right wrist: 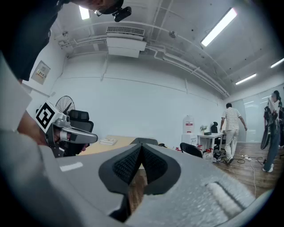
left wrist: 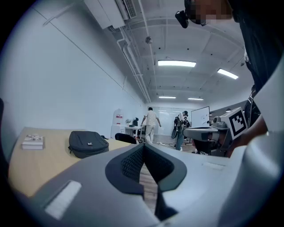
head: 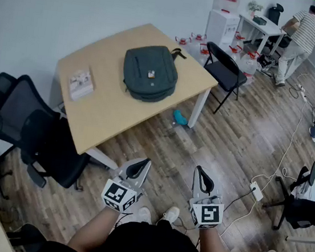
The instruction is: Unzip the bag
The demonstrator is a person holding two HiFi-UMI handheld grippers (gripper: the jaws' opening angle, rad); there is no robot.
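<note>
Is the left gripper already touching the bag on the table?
No, the left gripper is over the floor, clearly apart from the bag lying on the table.

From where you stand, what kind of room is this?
Probably an office or lab workroom. A light wooden table carries a dark grey backpack, a black mesh swivel office chair stands beside it, and a white water dispenser sits by the far wall.

We can't make out any zipper pull on the bag from overhead, way too small. In its own view the right gripper hides most of the bag.
</note>
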